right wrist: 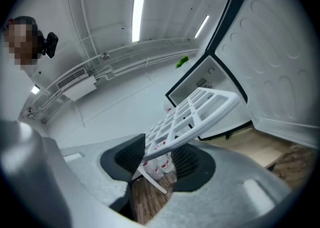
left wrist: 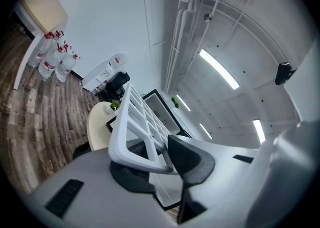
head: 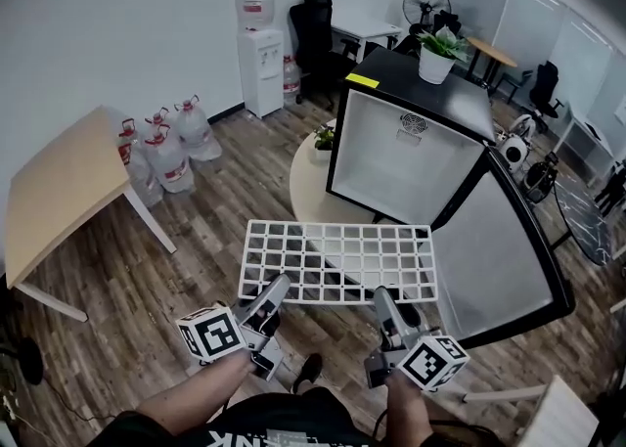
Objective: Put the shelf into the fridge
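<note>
A white grid shelf [head: 337,261] hangs level in front of the open black mini fridge [head: 406,156], a short gap from its white, empty inside. The fridge door [head: 499,249] swings wide to the right. My left gripper [head: 277,290] is shut on the shelf's near rim at the left, my right gripper [head: 383,298] on the near rim at the right. In the left gripper view the shelf [left wrist: 137,117] sits clamped between the dark pads [left wrist: 187,157], with the fridge [left wrist: 160,110] beyond. In the right gripper view the shelf [right wrist: 192,112] runs from the pads [right wrist: 130,154] toward the fridge [right wrist: 200,85].
The fridge stands on a round pale table [head: 305,186] beside a small plant [head: 325,137]; a potted plant [head: 440,49] sits on top. A water dispenser [head: 261,64], several water bottles [head: 166,147] and a wooden table [head: 64,191] are at the left.
</note>
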Demonstrator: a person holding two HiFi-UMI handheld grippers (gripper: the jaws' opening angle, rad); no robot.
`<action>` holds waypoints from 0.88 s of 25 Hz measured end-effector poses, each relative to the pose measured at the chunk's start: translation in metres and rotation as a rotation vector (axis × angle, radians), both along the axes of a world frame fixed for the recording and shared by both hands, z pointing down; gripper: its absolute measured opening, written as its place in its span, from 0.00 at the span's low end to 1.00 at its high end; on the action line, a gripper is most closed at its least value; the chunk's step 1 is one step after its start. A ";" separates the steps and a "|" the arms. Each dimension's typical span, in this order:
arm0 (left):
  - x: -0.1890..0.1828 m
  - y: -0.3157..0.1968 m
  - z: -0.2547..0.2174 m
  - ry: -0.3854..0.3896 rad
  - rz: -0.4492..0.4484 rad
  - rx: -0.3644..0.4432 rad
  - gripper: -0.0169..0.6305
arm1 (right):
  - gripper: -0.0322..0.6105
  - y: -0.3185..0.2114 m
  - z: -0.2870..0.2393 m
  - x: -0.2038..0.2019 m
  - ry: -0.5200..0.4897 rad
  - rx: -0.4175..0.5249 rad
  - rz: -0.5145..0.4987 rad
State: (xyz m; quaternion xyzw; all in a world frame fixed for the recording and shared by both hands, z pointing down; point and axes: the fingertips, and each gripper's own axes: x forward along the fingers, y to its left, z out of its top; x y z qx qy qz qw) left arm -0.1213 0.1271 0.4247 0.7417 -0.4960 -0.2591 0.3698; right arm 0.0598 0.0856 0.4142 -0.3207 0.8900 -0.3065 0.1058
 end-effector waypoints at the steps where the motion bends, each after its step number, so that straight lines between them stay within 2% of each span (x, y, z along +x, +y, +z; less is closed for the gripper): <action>1: 0.002 -0.009 0.000 -0.006 0.004 -0.003 0.16 | 0.29 -0.009 0.001 0.002 -0.004 -0.002 0.001; 12: 0.018 -0.113 -0.002 -0.089 0.063 -0.007 0.16 | 0.29 -0.105 0.003 0.021 -0.042 0.000 0.029; 16: 0.030 -0.149 -0.023 -0.080 0.090 -0.003 0.16 | 0.29 -0.136 -0.016 0.033 -0.047 -0.005 0.051; 20: 0.032 -0.172 -0.017 -0.094 0.077 -0.115 0.16 | 0.29 -0.158 -0.028 0.046 -0.048 -0.017 0.085; 22: 0.041 -0.189 -0.028 -0.096 0.126 -0.059 0.16 | 0.29 -0.168 -0.029 0.050 -0.045 -0.022 0.106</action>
